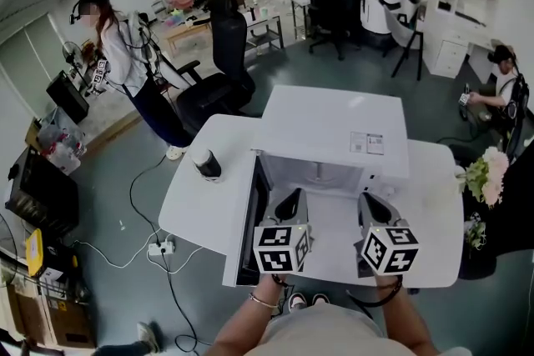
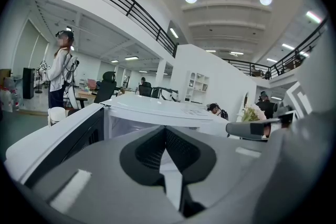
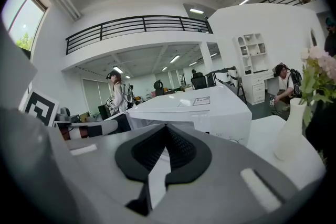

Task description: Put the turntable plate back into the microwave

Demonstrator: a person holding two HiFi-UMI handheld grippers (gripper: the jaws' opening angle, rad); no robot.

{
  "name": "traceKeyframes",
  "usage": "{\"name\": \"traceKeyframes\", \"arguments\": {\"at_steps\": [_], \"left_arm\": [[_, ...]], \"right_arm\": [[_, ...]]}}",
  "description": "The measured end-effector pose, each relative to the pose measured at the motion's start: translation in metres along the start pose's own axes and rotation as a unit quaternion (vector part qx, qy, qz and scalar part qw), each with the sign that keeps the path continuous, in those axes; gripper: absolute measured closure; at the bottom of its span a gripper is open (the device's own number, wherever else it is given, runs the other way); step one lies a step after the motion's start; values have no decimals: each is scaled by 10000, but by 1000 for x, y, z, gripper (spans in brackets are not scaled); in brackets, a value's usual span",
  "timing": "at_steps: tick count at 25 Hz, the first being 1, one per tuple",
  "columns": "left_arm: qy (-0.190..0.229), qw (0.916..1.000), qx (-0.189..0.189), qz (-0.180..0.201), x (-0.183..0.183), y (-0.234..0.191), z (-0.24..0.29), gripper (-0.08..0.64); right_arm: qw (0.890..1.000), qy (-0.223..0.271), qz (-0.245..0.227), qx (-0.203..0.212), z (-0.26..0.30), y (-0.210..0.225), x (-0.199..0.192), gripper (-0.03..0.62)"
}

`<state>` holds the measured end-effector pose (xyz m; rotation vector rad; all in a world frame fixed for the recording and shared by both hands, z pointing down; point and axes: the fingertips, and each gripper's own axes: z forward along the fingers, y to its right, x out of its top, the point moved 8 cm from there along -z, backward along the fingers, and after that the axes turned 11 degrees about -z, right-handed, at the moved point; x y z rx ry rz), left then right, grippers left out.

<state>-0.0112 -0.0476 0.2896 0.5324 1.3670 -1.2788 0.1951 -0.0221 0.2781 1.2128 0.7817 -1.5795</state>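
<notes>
A white microwave (image 1: 334, 125) stands on a white table (image 1: 200, 204), its door (image 1: 250, 221) swung open to the left and its pale cavity (image 1: 325, 179) exposed. Both grippers hover side by side just in front of that opening. The left gripper (image 1: 289, 200) is shut, and the right gripper (image 1: 373, 204) is shut too. In the left gripper view the jaws (image 2: 165, 152) meet, with only a pale sliver showing between them, facing the microwave (image 2: 157, 107). The right gripper view shows the same at its jaws (image 3: 167, 149). No turntable plate shows in any view.
A dark-topped cup (image 1: 206, 163) sits on the table left of the door. A vase of flowers (image 1: 484, 175) stands at the table's right edge. Behind are an office chair (image 1: 221, 71) and a standing person (image 1: 125, 62). Cables and a power strip (image 1: 158, 246) lie on the floor.
</notes>
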Motion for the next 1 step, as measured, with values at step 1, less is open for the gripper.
{"name": "traceKeyframes", "arguments": {"at_steps": [1], "left_arm": [[-6, 10000, 1, -1, 0, 0, 0, 560]], "right_arm": [[10000, -1, 11, 1, 0, 0, 0, 583]]}}
